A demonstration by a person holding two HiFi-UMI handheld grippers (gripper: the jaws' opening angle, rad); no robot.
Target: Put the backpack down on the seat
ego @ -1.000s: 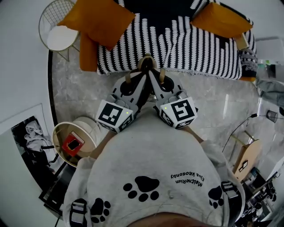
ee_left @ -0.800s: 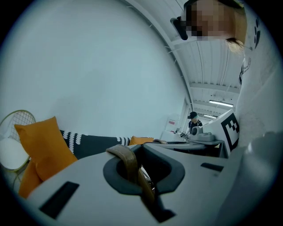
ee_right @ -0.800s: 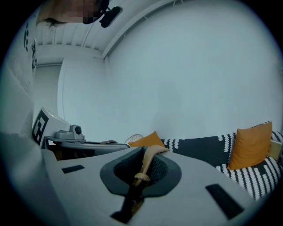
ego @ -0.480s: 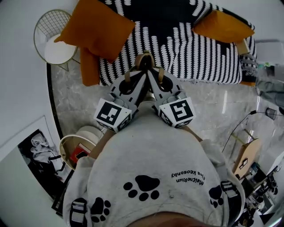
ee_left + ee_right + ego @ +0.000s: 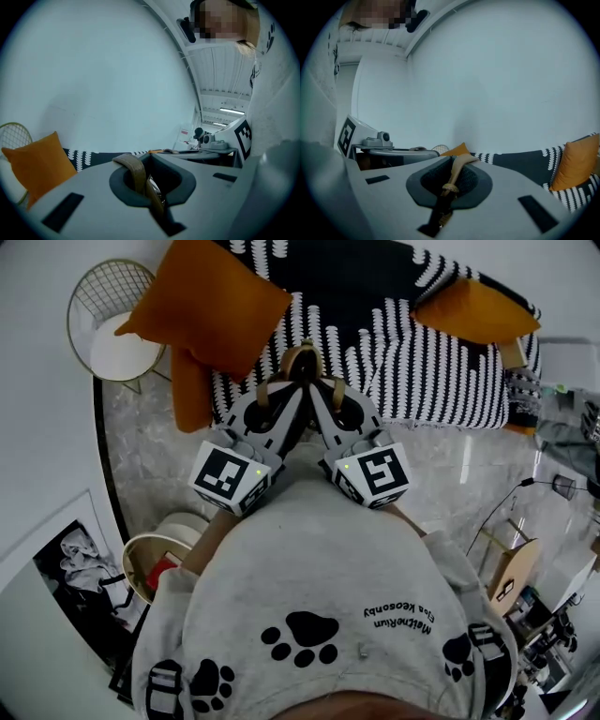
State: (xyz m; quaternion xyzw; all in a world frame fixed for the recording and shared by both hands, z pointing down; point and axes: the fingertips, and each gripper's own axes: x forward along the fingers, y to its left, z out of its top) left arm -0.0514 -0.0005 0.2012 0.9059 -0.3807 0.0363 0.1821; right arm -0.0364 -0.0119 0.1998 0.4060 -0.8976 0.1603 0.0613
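Straps (image 5: 302,357) of tan webbing sit pinched in both clenched tongs, one in the left tongs (image 5: 292,390), one in the right tongs (image 5: 317,390). They hang above the striped sofa (image 5: 441,381) near its front edge, between orange cushions (image 5: 211,306); the backpack itself is hidden beneath the tongs.

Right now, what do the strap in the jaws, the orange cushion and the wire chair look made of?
The strap: tan, matte, probably leather or faux leather; a flat band holding a stiff curve.
The orange cushion: likely matte woven fabric; soft dents, no sheen.
The wire chair: thin metal wire, gold-toned, open mesh back; its white seat material is unclear.
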